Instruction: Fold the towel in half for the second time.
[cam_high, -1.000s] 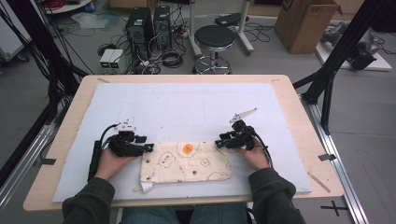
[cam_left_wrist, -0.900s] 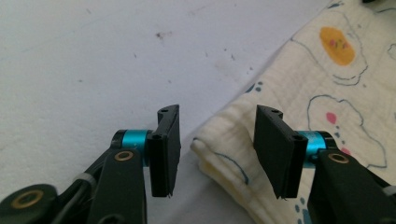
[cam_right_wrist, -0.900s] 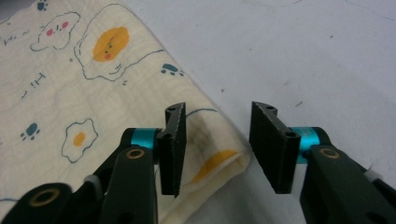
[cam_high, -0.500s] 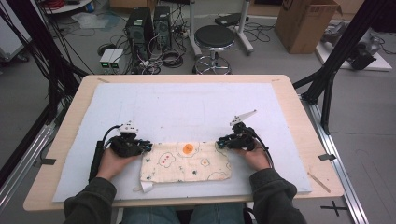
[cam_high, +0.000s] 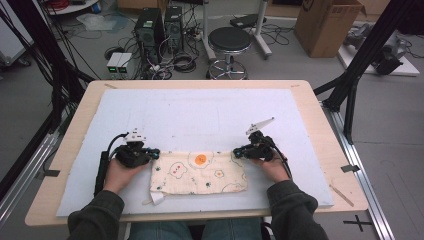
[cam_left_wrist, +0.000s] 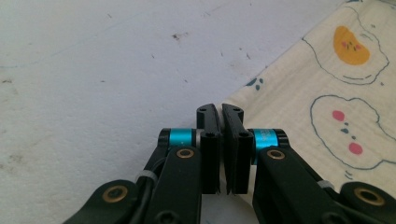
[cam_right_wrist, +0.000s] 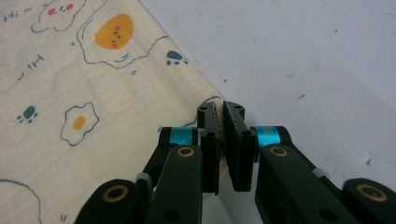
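Left gripper pinches the far left corner of the cream egg-printed cloth, lying flat at the near edge of the pale blue table mat; right gripper pinches its far right corner. Advice: lift both corners evenly, keeping the edge taut.
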